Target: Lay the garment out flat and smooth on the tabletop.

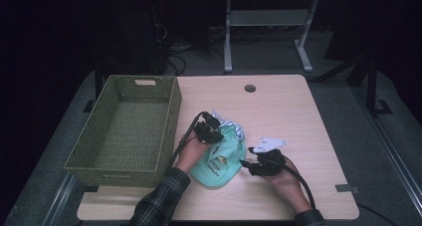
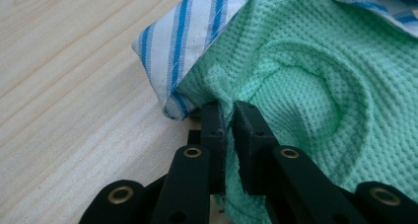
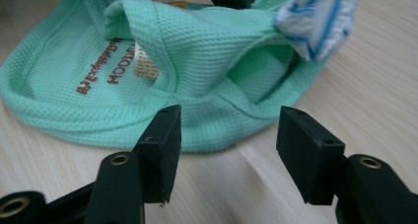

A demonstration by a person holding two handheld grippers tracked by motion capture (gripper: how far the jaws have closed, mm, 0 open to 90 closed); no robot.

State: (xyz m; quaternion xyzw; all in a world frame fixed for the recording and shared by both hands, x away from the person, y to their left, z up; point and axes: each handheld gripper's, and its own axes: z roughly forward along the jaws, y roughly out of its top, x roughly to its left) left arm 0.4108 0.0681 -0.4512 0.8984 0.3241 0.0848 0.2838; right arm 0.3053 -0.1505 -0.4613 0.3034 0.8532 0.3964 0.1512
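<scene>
Green garment pinched on the worktop
Left tongs point(image 2: 227, 110) clench the mint garment point(image 2: 315, 86) at frame centre; right tongs point(image 3: 226, 130) gape released before its hem.

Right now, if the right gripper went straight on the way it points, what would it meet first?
Probably the near hem of the green garment: the open right gripper faces it across bare table, though depth is hard to judge.

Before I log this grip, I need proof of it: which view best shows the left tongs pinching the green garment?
The left gripper view: the left tongs close on a fold of the green garment. The high view shows them small over the cloth. The right gripper view shows the garment's printed front.
</scene>
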